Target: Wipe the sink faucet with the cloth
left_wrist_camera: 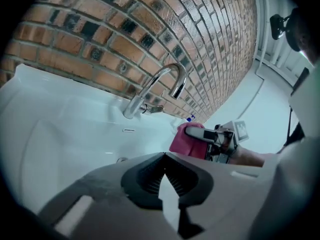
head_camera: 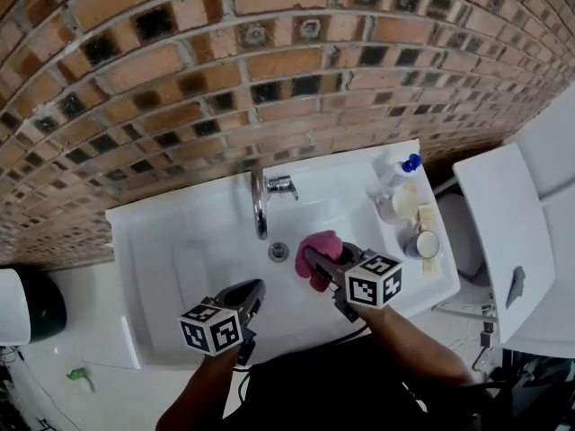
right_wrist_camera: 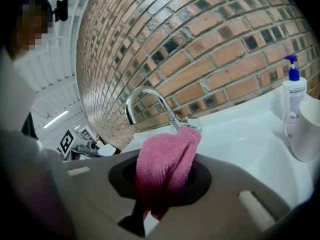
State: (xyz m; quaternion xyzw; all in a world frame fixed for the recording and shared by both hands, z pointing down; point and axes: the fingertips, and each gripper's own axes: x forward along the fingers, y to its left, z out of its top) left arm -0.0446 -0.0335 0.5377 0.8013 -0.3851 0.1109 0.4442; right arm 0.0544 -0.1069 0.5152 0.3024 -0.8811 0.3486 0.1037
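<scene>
A curved chrome faucet (head_camera: 260, 203) (left_wrist_camera: 160, 86) (right_wrist_camera: 145, 96) stands at the back of the white sink (head_camera: 180, 241), against the brick wall. My right gripper (head_camera: 314, 260) (right_wrist_camera: 167, 171) is shut on a pink cloth (head_camera: 321, 245) (left_wrist_camera: 182, 141) (right_wrist_camera: 165, 164) and hovers over the basin, just right of the drain (head_camera: 278, 251) and in front of the spout, apart from it. The bunched cloth sticks out past the jaws. My left gripper (head_camera: 255, 291) (left_wrist_camera: 164, 156) is low over the front of the basin, jaws together with nothing between them.
A pump bottle (head_camera: 400, 171) (right_wrist_camera: 294, 96) and a white cup (head_camera: 425, 243) (right_wrist_camera: 307, 129) stand on the sink's right ledge. A white toilet (head_camera: 503, 241) is to the right. A dark bin (head_camera: 40, 303) sits on the floor at the left.
</scene>
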